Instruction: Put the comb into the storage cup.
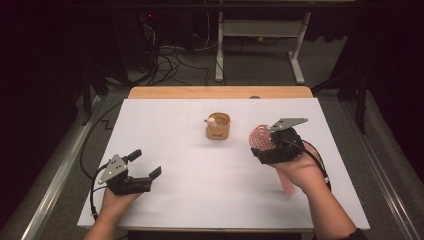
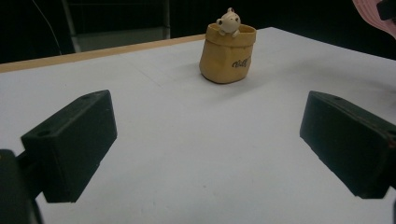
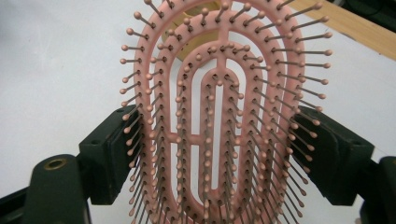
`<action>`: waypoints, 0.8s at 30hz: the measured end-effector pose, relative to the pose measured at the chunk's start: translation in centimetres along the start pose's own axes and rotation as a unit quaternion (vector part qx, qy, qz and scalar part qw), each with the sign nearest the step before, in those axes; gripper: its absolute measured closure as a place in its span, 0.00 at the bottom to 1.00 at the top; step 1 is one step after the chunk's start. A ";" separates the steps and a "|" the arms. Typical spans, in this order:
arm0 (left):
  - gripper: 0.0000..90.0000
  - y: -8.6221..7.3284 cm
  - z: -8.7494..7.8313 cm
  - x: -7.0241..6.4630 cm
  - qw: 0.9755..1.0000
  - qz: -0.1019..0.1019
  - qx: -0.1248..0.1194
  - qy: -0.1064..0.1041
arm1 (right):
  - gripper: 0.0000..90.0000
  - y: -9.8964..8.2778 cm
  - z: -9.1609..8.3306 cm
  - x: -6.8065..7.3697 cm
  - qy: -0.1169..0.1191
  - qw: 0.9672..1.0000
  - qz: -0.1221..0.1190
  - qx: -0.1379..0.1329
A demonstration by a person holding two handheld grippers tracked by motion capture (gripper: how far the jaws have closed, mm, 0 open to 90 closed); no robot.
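A pink vented hairbrush (image 3: 219,116) stands between the two black jaws of my right gripper (image 3: 219,154), which is shut on its bristled head. In the high view the brush head (image 1: 261,137) rises at the left of the right gripper (image 1: 272,147), and its pink handle (image 1: 286,182) pokes out under the hand. A small tan pouch (image 1: 218,126) with a little pale figure at its rim stands upright at mid table; in the left gripper view the pouch (image 2: 227,55) is far ahead. My left gripper (image 1: 145,164) rests open near the front left, holding nothing.
The white table top (image 1: 200,200) has a wooden strip (image 1: 220,92) along its far edge. Behind it lie cables (image 1: 170,60) on the floor and the legs of a white desk frame (image 1: 260,50). Bare white surface lies between the grippers.
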State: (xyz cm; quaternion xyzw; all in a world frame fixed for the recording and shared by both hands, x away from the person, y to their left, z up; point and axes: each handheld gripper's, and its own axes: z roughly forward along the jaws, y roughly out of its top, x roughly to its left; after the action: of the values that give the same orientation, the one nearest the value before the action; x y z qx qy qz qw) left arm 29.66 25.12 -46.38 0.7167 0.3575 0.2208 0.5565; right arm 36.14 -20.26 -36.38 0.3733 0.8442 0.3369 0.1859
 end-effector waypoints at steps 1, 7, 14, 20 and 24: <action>0.05 0.0 0.0 0.0 1.000 -0.001 0.000 0.000 | 0.23 -0.1 -0.1 0.0 -0.001 1.000 0.002 -0.004; 0.03 0.0 0.1 0.0 1.000 -0.004 0.002 -0.003 | 0.23 -0.4 -0.4 0.1 0.001 1.000 0.009 -0.026; 0.03 0.0 0.0 0.0 1.000 -0.006 0.001 -0.005 | 0.23 -0.8 -0.7 0.3 -0.001 0.998 0.016 -0.054; 0.02 0.0 0.0 0.1 1.000 -0.010 0.000 -0.005 | 0.23 -1.2 -1.0 0.4 -0.003 0.996 0.019 -0.086; 0.02 0.1 -0.1 0.1 1.000 -0.012 -0.001 -0.007 | 0.23 -1.5 -1.2 0.5 -0.007 0.994 0.023 -0.104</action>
State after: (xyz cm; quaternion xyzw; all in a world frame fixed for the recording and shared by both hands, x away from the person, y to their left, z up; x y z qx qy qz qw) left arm 29.74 25.26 -46.30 0.7135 0.3622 0.2093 0.5621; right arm 34.38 -21.20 -36.60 0.3740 0.7940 0.4247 0.2221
